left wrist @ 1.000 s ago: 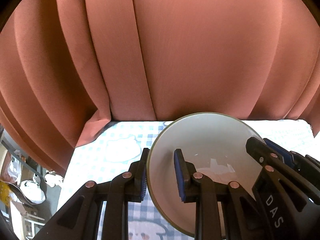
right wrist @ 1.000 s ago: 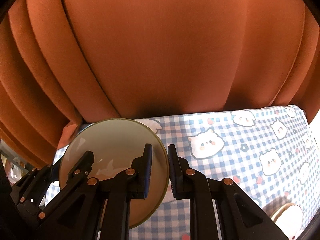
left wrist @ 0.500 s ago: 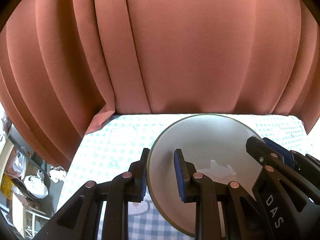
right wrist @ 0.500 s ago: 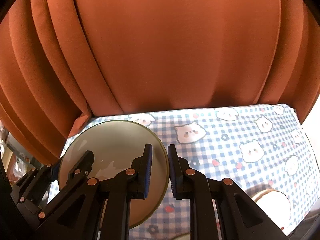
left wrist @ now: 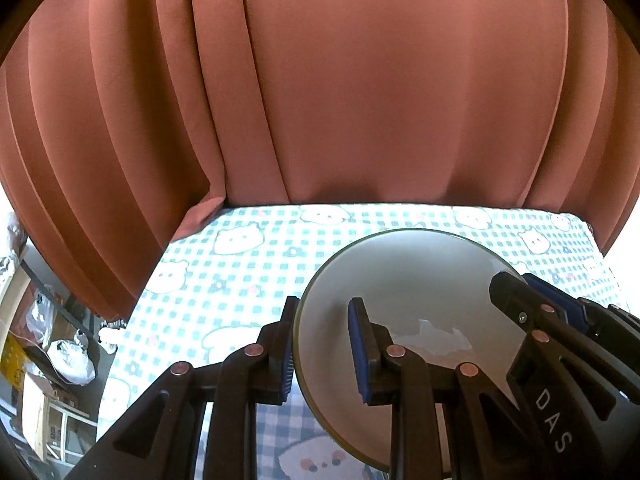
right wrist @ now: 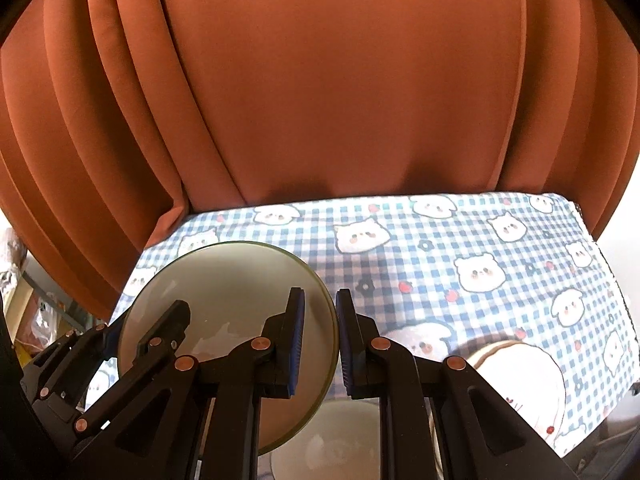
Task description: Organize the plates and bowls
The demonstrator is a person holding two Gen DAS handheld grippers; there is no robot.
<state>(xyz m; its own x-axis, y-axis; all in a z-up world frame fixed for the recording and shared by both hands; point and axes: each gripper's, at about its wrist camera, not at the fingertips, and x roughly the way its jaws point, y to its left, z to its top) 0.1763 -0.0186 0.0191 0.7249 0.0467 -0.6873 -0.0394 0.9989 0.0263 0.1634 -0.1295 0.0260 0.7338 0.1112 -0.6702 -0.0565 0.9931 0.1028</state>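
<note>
A pale plate (left wrist: pixel 404 292) with a thin olive rim is clamped from both sides and held clear above the table (left wrist: pixel 240 264). The left gripper (left wrist: pixel 324 348) pinches the plate's near left edge: 1 blue-padded finger sits under the rim and the other lies on the plate's upper face, so these fingers are closed on the plate. The right gripper (right wrist: pixel 320 340) pinches the opposite edge the same way, with 1 finger over the face and 1 outside the rim, also narrow and gripping. In the left wrist view the right gripper's black body reaches in over the plate's far right edge, and the letters "DAS" (left wrist: pixel 554 420) read down its side.

The plate carries nothing; only a bright reflection shows on its glaze.

Below the right fingers, at the bottom of the right wrist view, lies a pale rounded dish (right wrist: pixel 336 440), partly hidden by the gripper, so whether anything is in it cannot be told. To the right of those fingers sits a white bowl (right wrist: pixel 516 372) with a brownish rim and small red marks on its side; its inside cannot be seen.

A blue-and-white checked cloth printed with bear faces covers the table, and a rust-coloured curtain (left wrist: pixel 360 80) hangs beyond the fingers.
</note>
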